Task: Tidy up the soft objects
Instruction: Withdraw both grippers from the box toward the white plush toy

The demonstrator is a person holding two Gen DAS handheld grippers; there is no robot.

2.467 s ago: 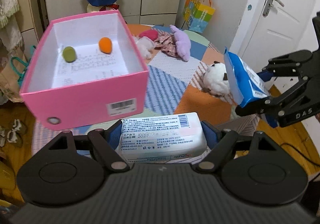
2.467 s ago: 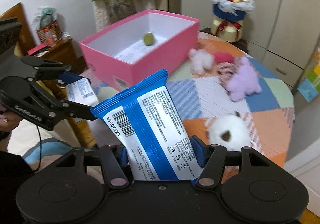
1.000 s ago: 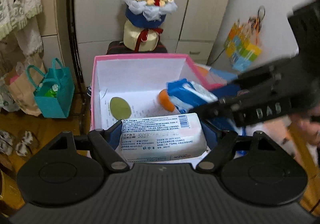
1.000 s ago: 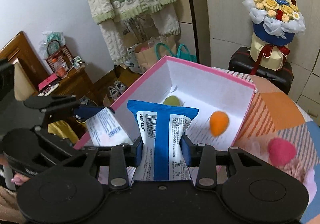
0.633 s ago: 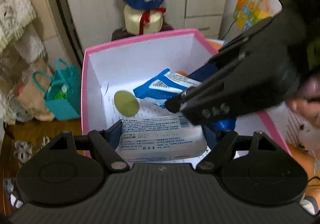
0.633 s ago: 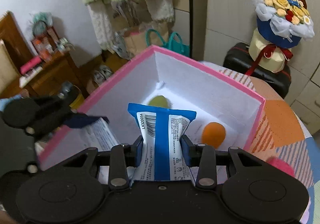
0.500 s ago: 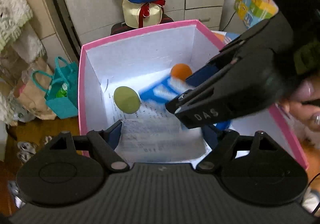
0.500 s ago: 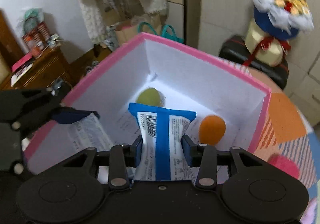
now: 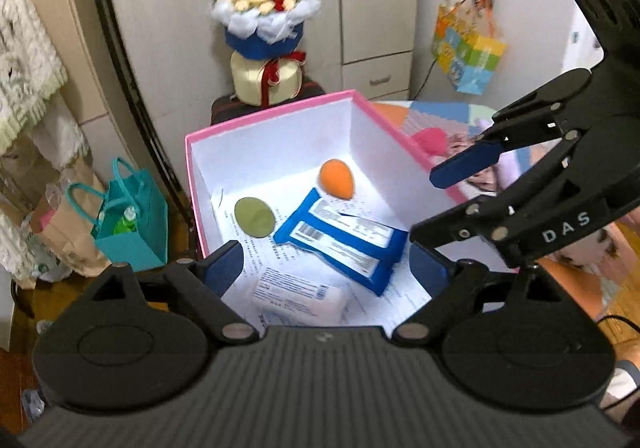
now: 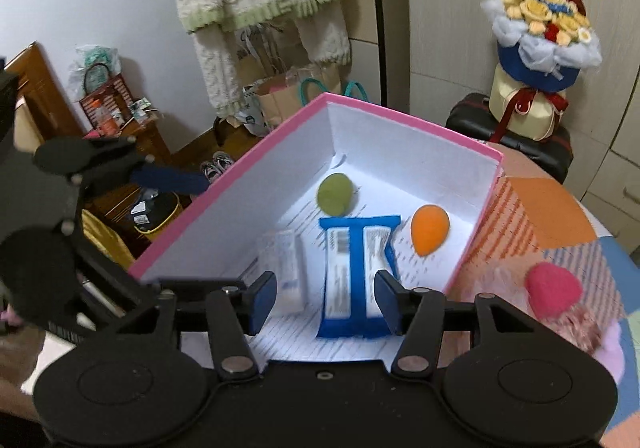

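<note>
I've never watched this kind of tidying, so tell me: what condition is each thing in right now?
Pink box: open, no lid.
Blue packet: lying flat inside.
White tissue pack: lying inside.
Orange sponge: on box floor.
Green sponge: on box floor.
Left gripper: jaws open, empty.
Right gripper: jaws open, empty.

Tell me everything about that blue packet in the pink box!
The blue packet is a soft, crinkly plastic pack, blue with white printed panels and a barcode near one end. It lies flat on the white paper floor of the pink box, between the white tissue pack and the orange egg-shaped sponge, with the green sponge just past its far end. Nothing grips it.
</note>
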